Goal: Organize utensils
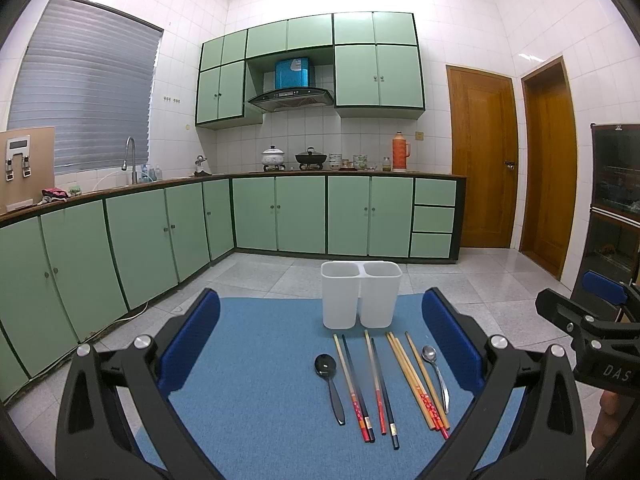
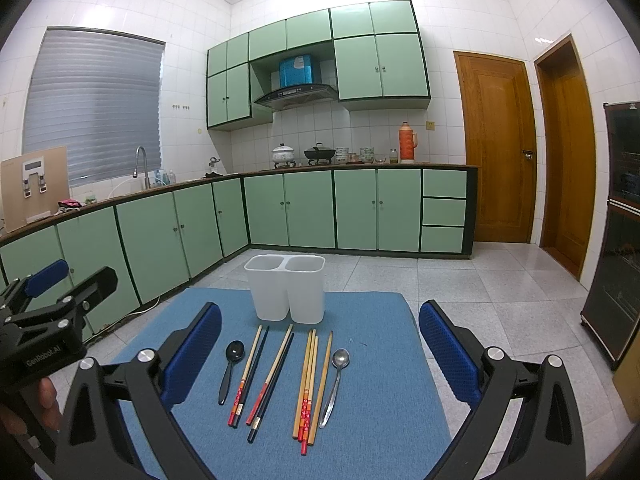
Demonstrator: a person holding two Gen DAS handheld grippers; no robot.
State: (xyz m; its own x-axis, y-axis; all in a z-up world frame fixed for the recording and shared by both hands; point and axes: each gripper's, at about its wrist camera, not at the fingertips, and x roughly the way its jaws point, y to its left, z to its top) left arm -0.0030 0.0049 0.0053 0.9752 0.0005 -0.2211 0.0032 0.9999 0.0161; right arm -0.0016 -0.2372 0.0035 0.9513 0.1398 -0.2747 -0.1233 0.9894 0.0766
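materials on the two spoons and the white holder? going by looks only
Black spoon: looks like plastic or coated, glossy dark bowl with soft highlights; can't tell which.
Silver spoon: likely stainless steel, bright mirror-like bowl and handle.
White holder: probably plastic, matte and slightly translucent walls, two moulded compartments with rounded corners.
All sit on the blue mat, which looks like woven fabric or felt.

On the one blue fabric mat [image 2: 372, 420] stands one white plastic holder [image 2: 286, 286] with two compartments. In front of it lie two spoons: one black plastic spoon [image 2: 231, 366] and one shiny metal spoon [image 2: 335, 382]. Chopsticks number eight: six pale wooden chopsticks [image 2: 308, 384], several red-ended, and two black chopsticks [image 2: 272, 386].
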